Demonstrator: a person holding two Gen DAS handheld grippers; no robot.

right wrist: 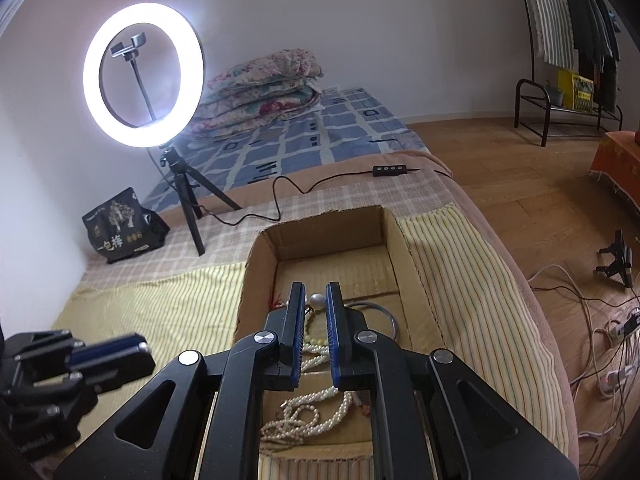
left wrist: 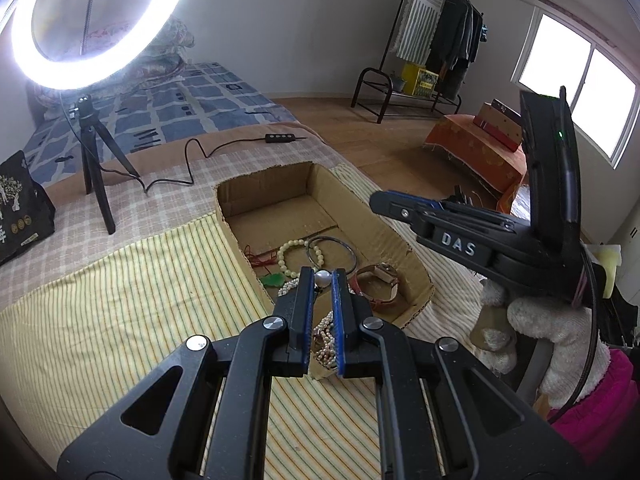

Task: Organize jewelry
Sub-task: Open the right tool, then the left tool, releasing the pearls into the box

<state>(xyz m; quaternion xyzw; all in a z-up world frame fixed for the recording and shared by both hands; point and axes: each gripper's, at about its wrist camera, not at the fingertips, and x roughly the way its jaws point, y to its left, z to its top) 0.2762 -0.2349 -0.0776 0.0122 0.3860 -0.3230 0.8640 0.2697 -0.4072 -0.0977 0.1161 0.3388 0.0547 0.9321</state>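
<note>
An open cardboard box (left wrist: 320, 188) lies on the striped cloth and holds jewelry: a pale bead bracelet (left wrist: 298, 254), a metal bangle (left wrist: 332, 254), a watch with a red strap (left wrist: 378, 284), a green pendant on red cord (left wrist: 274, 279) and a heap of pearl strands (left wrist: 326, 330). My left gripper (left wrist: 322, 278) hovers over the box's near end, its jaws narrowly apart, with a large pearl (left wrist: 322, 279) at its tips. My right gripper (right wrist: 316, 300) hovers over the box (right wrist: 320, 232) above the pearl strands (right wrist: 296, 412), jaws narrowly apart, a large pearl (right wrist: 317, 300) at its tips. Whether either grips the pearl is unclear.
A ring light on a tripod (right wrist: 144, 76) stands at the back left with its cable and controller (right wrist: 390, 170). A black bag (right wrist: 124, 226) lies by the wall. The bed edge drops to a wood floor with cables (right wrist: 600, 320) on the right.
</note>
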